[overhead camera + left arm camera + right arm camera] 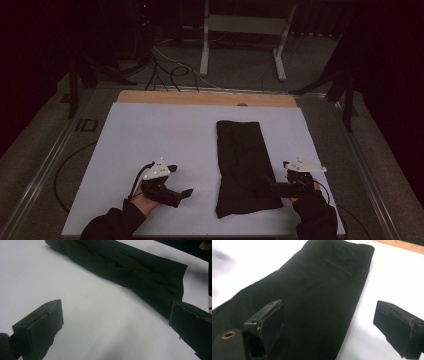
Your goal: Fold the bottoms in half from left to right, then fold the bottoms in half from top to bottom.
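1. Lying flat as a long, narrow folded strip, the black garment (246, 167) is resting on the right half of the white table cover (150, 140), its length running away from the person; a pocket seam is showing near its far end in the right gripper view.
2. Judging from this shape, the lengthwise folding is looking finished, while 1 or 2 crosswise folds are probably remaining.
3. The right gripper (272, 186) is hovering at the garment's near right edge, pointing left across it; its jaws are standing wide apart and gripping nothing, 1 over the cloth, 1 over bare cover.
4. The left gripper (186, 193) is waiting on the open cover, well apart from the garment, pointing toward it, jaws likewise spread and empty.
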### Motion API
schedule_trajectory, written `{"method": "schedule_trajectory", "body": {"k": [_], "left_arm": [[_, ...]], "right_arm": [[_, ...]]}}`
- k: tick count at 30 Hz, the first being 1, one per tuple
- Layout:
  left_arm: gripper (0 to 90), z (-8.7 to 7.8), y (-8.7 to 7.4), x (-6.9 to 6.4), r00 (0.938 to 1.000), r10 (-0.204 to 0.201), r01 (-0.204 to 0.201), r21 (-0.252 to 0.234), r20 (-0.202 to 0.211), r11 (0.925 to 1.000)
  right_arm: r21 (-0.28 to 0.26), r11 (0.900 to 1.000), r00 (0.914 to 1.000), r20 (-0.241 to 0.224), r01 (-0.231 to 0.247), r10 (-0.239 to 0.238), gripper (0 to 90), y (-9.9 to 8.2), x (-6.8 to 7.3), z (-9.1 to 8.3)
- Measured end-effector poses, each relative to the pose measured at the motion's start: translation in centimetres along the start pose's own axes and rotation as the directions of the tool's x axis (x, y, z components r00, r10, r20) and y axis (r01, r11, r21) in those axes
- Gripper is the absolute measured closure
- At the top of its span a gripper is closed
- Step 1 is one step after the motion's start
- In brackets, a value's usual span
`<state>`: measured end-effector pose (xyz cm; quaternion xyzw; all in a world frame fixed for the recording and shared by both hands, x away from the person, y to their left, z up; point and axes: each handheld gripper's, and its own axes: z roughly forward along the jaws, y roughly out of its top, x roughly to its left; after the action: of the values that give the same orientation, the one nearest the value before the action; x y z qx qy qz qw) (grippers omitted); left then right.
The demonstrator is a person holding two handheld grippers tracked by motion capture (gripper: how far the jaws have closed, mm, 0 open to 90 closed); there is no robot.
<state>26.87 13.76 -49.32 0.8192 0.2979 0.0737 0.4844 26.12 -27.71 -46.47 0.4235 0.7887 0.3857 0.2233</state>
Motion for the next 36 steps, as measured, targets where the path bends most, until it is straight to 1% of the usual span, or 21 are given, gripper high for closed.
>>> {"method": "schedule_trajectory", "body": {"k": [1, 7, 10, 12, 15, 19, 21, 24, 26, 30, 32, 34, 36], "left_arm": [[0.0, 0.0, 0.0, 0.0, 1.0, -0.002, 0.002, 0.0, 0.0, 1.0], [0.0, 0.1, 0.1, 0.0, 1.0, -0.001, 0.001, 0.005, 0.007, 1.0], [0.0, 0.0, 0.4, -0.1, 0.9995, -0.009, 0.009, 0.007, 0.03, 0.9999], [0.0, -0.1, 0.8, -0.1, 0.9991, -0.01, 0.01, 0.01, 0.04, 0.9999], [0.0, -0.5, 1.5, -0.2, 0.9981, -0.016, 0.016, 0.0, 0.059, 0.9999], [0.0, -0.8, 2.6, -0.4, 0.9979, 0.002, -0.002, 0.0, 0.065, 1.0], [0.0, -0.9, 3.2, -0.4, 0.9978, 0.008, -0.008, 0.0, 0.066, 1.0], [0.0, -0.9, 4.0, -0.4, 0.9971, 0.005, -0.004, -0.005, 0.076, 1.0], [0.0, -1.0, 4.6, -0.4, 0.9977, 0.005, -0.004, -0.009, 0.067, 0.9999], [0.0, -1.1, 5.8, -0.2, 0.9977, 0.003, -0.001, -0.032, 0.068, 0.9995], [0.0, -0.9, 6.4, -0.1, 0.9981, 0.006, -0.004, -0.034, 0.061, 0.9994], [0.0, -0.7, 7.0, 0.1, 0.9986, 0.005, -0.003, -0.032, 0.052, 0.9995], [0.0, -0.6, 7.5, 0.2, 0.9988, -0.003, 0.005, -0.035, 0.048, 0.9994]], "right_arm": [[0.006, 0.9999, 0.9999, -0.007, 0.011, -0.011, 9.8, -0.1, 0.1, 0.1], [0.001, 0.9998, 0.9996, -0.018, 0.021, -0.021, 9.8, -0.3, 0.3, 0.2], [-0.003, 0.9995, 0.9993, -0.02, 0.031, -0.031, 9.8, -0.1, 0.5, 0.0], [-0.01, 0.9989, 0.9988, -0.017, 0.046, -0.046, 9.8, 0.1, 0.5, -0.2], [-0.022, 0.9984, 0.9985, -0.017, 0.051, -0.052, 9.8, 0.5, 0.6, -0.4], [-0.022, 0.9976, 0.9977, -0.01, 0.066, -0.067, 9.8, 1.0, 0.7, -0.7], [-0.029, 0.9971, 0.9975, -0.01, 0.07, -0.07, 9.8, 1.4, 0.7, -0.9], [-0.049, 0.9959, 0.997, -0.008, 0.076, -0.077, 9.8, 2.2, 0.6, -1.1], [-0.059, 0.9944, 0.996, -0.007, 0.088, -0.089, 9.8, 2.8, 0.6, -1.3], [-0.089, 0.9911, 0.9951, 0.003, 0.099, -0.099, 9.8, 4.1, 0.5, -1.5], [-0.099, 0.9897, 0.9946, 0.001, 0.103, -0.103, 9.8, 4.8, 0.3, -1.5], [-0.109, 0.9874, 0.9933, 0.012, 0.115, -0.115, 9.8, 5.5, 0.1, -1.5], [-0.109, 0.9865, 0.9925, 0.016, 0.122, -0.121, 9.8, 6.1, -0.1, -1.5]]}}
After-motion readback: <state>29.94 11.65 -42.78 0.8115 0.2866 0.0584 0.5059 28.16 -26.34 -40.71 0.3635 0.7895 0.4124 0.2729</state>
